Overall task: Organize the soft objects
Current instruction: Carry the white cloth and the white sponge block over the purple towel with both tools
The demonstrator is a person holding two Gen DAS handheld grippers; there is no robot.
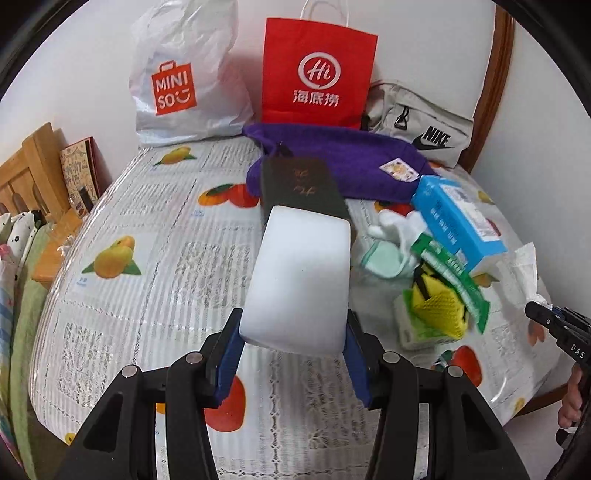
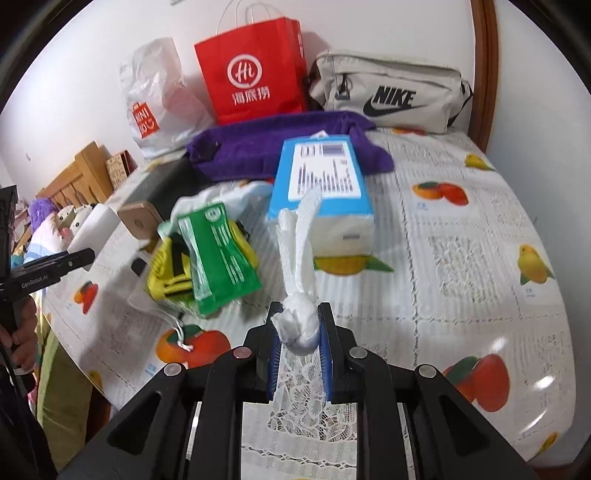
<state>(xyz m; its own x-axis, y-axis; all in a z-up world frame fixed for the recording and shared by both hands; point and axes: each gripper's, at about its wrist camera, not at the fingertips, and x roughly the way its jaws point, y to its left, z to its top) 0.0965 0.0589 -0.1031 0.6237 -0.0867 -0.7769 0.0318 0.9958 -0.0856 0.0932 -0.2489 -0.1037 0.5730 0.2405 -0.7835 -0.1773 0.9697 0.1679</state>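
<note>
While both tools hung over it, the round table (image 2: 461, 236) showed a glossy cover printed with oranges, persimmons and newsprint, laid over lace. The left gripper (image 1: 293, 334) had its blue pads pressed against the two sides of a white foam block (image 1: 299, 280), jaws partly apart to the block's width, the block raised off the cover and jutting forward from the fingers. Just past the block's far end lay a dark flat box (image 1: 299, 186), and beyond that a purple towel (image 1: 332, 166). The right gripper (image 2: 297, 328) stood nearly closed, pinching the bunched end of a white tissue (image 2: 299, 258) whose twisted length ran forward to a blue tissue box (image 2: 321, 181) straight ahead of its fingers. Left of that gripper sat a heap: a green packet (image 2: 218, 254) lying over a yellow mesh item (image 2: 166, 273), with a pale mint cloth (image 1: 384, 258) behind them.

At the table's far edge, against a white wall (image 2: 388, 29), stood a white plastic shopping bag (image 1: 181, 74), a red paper bag (image 1: 317, 70) and a grey Nike pouch (image 2: 391, 94). A brown wooden frame (image 2: 484, 66) curved up the wall far right of the right gripper. Off to the left gripper's left, beside the table, were a wooden headboard (image 1: 33, 162) and bedding with patterned cloth. A hand (image 2: 22, 332) gripped the left tool's handle at the right camera's left edge.
</note>
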